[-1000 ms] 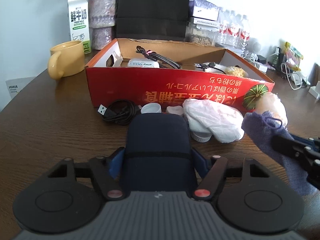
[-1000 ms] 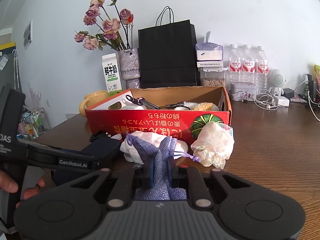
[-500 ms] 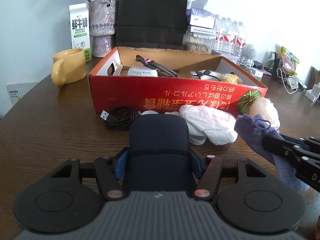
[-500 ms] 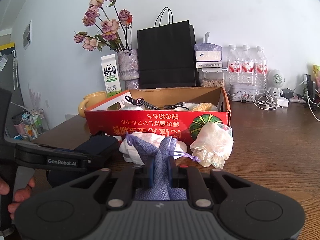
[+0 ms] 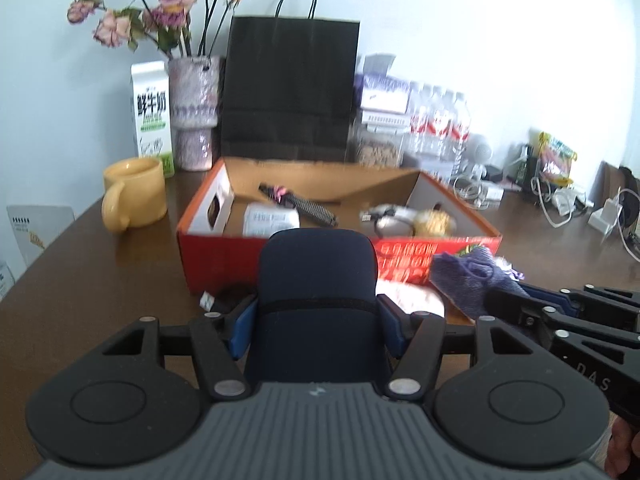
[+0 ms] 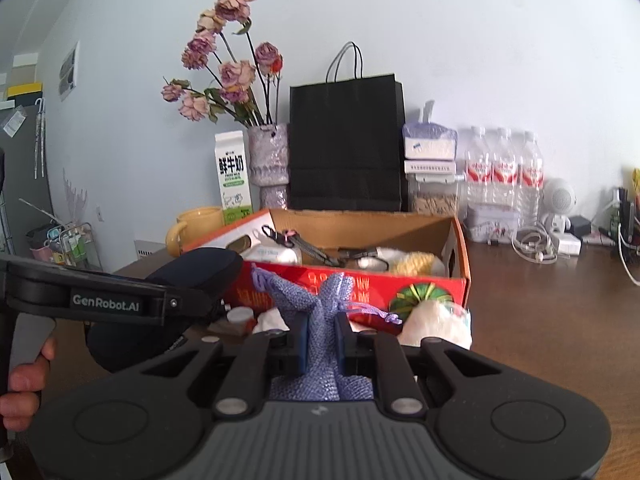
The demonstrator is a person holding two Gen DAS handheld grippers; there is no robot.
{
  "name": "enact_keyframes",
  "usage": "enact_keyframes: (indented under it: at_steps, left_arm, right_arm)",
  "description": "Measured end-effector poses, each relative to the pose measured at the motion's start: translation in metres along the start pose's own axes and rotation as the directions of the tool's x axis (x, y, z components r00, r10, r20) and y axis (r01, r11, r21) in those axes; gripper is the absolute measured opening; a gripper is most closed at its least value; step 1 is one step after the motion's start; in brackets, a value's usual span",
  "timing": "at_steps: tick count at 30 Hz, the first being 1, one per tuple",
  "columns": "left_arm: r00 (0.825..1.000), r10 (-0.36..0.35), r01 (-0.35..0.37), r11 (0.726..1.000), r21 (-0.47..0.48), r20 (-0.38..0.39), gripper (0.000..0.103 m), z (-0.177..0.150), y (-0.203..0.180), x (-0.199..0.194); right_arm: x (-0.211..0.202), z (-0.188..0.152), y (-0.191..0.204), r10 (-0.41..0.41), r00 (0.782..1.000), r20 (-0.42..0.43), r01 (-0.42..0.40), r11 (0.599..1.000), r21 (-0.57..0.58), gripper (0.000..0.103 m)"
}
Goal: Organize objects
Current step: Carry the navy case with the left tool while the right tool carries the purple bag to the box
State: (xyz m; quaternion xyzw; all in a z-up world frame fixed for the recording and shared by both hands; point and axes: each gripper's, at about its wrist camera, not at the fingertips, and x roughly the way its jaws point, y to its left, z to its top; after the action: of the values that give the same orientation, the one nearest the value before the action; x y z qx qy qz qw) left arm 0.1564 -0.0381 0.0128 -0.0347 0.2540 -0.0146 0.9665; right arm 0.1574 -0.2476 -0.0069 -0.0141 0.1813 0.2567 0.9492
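A dark blue zipped case (image 5: 316, 272) sits between the blue pads of my left gripper (image 5: 316, 322), which is shut on it and holds it above the table in front of the red cardboard box (image 5: 224, 252). The case (image 6: 192, 272) also shows at the left of the right wrist view. My right gripper (image 6: 322, 342) is shut on a purple mesh drawstring pouch (image 6: 324, 300), lifted just right of the case. In the left wrist view the pouch (image 5: 468, 276) hangs from the right gripper (image 5: 504, 300). The box holds a braided cable (image 5: 304, 206), a white pack (image 5: 272, 220) and a yellow item (image 5: 434, 222).
A black USB cable (image 5: 228, 296), white lids (image 6: 240, 316) and pale bags (image 6: 436, 324) lie before the box. Behind it stand a yellow mug (image 5: 136, 196), milk carton (image 5: 152, 112), flower vase (image 5: 194, 112), black paper bag (image 5: 288, 88) and water bottles (image 5: 436, 120). Chargers and wires (image 5: 560, 200) crowd the right.
Both grippers have risen with their loads. The dark case now covers part of the box's front wall, and the inside of the box shows more. The left jaws narrowed slightly on the case.
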Motion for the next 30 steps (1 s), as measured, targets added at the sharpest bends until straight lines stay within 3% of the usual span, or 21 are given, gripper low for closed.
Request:
enact_keyframes:
  at_steps: [15, 30]
  left_arm:
    - [0.995, -0.001, 0.001, 1.0, -0.002, 0.103, 0.063, 0.054, -0.008, 0.021]
    - [0.993, 0.01, -0.006, 0.999, -0.04, 0.116, 0.063, 0.098, 0.003, 0.101]
  right_arm:
    - [0.043, 0.052, 0.002, -0.007, 0.998, 0.056, 0.009, 0.999, -0.051, 0.012]
    - [0.125, 0.087, -0.023, -0.036, 0.998, 0.053, 0.038, 0.998, -0.043, 0.013]
